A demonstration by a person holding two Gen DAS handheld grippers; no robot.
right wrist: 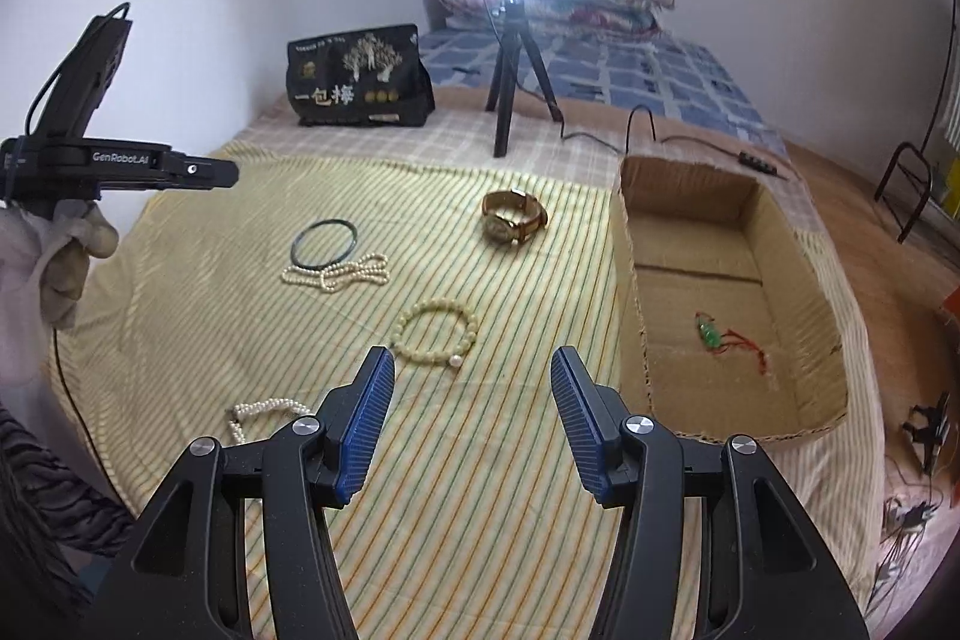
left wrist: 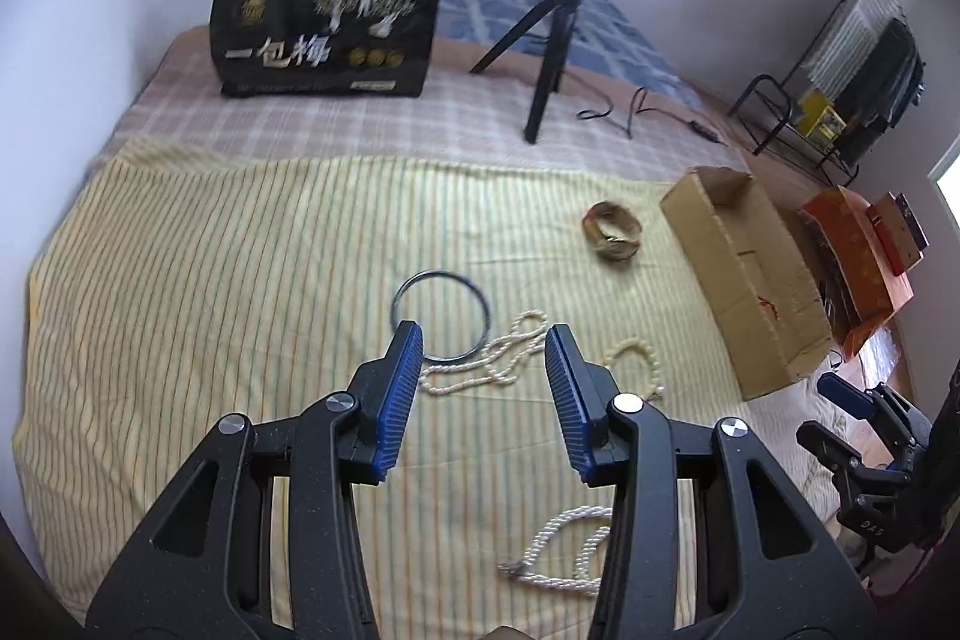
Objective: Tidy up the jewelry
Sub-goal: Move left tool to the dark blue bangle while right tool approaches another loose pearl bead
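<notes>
On the striped yellow cloth lie a dark bangle, a pearl necklace across its rim, a bead bracelet, a gold watch and a second pearl strand. My left gripper hovers open over the bangle and necklace, holding nothing. My right gripper is open and empty, just short of the bead bracelet. To its right is the cardboard box, which holds a green pendant on a red cord. The watch and bangle lie farther back.
A lit ring light on a black tripod stands behind the cloth, its cable trailing right. A black snack bag and a folded quilt sit near the wall. A gloved hand holds the left device. An orange bag lies beyond the box.
</notes>
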